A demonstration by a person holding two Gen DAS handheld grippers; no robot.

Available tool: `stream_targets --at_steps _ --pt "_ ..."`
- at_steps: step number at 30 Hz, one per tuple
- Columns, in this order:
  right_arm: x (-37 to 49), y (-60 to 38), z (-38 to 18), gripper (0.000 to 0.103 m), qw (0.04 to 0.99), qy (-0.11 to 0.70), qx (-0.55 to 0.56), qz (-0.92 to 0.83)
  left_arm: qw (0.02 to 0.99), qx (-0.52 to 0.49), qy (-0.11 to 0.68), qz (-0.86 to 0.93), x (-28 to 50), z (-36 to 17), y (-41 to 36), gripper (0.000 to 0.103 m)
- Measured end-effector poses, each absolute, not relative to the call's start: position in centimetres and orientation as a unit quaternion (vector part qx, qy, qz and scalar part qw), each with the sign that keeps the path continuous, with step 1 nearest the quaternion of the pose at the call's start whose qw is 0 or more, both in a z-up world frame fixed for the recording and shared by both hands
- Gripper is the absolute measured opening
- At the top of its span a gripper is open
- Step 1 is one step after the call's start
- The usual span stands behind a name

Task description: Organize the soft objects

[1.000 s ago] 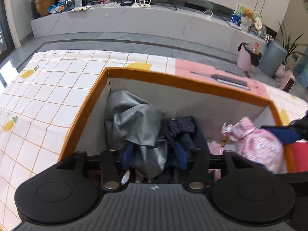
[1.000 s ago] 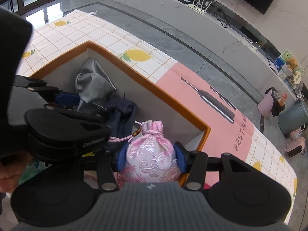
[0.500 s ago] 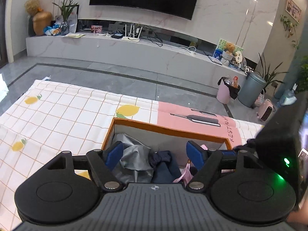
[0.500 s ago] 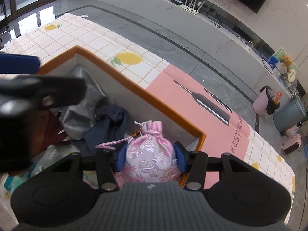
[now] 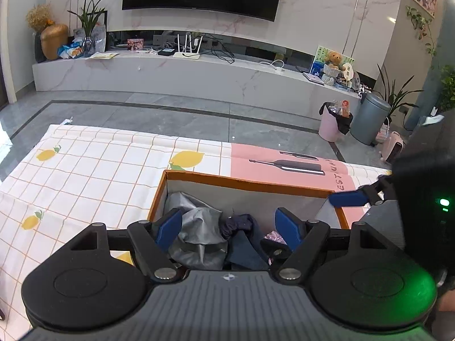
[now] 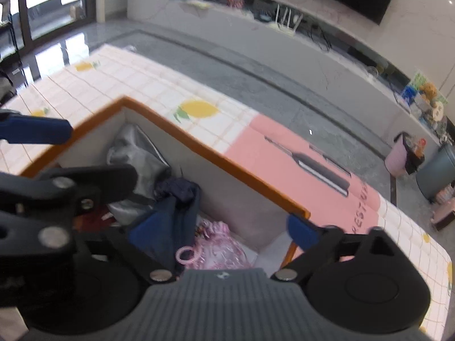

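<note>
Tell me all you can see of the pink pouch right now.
The pink pouch lies inside the orange-rimmed box, near its right corner, against the pale inner wall. It looks like shiny brocade with a floral pattern, gathered at the top, and a pink cord loop lies on it. Its left side rests against the dark blue cloth. The right gripper is above it, jaws opening wide, pads clear of it. Its lower part is hidden behind the gripper body.

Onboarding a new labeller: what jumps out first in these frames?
The orange-rimmed storage box on the lemon-print checked cloth, holding a crumpled grey bag, a dark navy garment and a pink floral drawstring pouch at its right end. The right gripper is opening above the pouch, pads clear of it; the left gripper hovers open, empty.
</note>
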State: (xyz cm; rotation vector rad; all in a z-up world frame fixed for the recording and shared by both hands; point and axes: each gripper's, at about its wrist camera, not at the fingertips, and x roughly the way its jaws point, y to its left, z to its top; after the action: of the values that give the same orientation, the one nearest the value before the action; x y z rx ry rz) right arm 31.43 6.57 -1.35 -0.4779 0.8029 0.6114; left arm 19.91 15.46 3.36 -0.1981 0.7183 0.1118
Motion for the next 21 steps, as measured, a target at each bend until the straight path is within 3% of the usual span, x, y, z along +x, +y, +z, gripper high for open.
stream_targets --at_steps 8,12,21 --pt "29.6 5.3 0.4 0.100 0.868 0.358 -0.171 0.297 0.937 -0.088 0.336 0.049 18.9 4.4 15.2 0.085" --pt "27.8 3.2 1.8 0.100 0.865 0.382 -0.111 0.306 0.952 -0.105 0.286 0.025 17.4 6.3 14.8 0.085" --pt "18.0 -6.7 5.5 0.100 0.918 0.243 0.007 0.315 0.990 -0.017 0.141 0.014 9.5 9.9 8.0 0.093"
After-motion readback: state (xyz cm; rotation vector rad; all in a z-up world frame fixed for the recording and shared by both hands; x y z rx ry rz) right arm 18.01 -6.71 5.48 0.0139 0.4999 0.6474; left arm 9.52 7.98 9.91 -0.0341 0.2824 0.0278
